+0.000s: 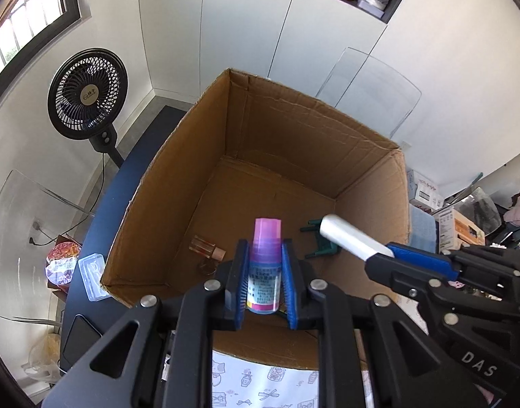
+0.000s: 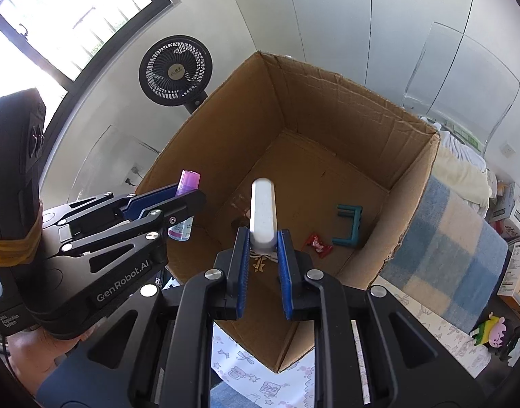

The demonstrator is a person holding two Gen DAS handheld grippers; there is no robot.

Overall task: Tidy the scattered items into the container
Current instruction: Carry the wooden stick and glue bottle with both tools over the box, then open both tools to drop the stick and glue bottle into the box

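Observation:
An open cardboard box stands in front of both grippers. My left gripper is shut on a small bottle with a pink cap, held over the box's near left side. My right gripper is shut on a white oblong case, also over the box. On the box floor lie a teal plastic piece, a red wrapped sweet, a small clear vial with a cork and a small gold item.
A black standing fan is behind the box at the left. A clear plastic case lies on the dark table left of the box. A blue checked blanket and stacked cartons sit to the right.

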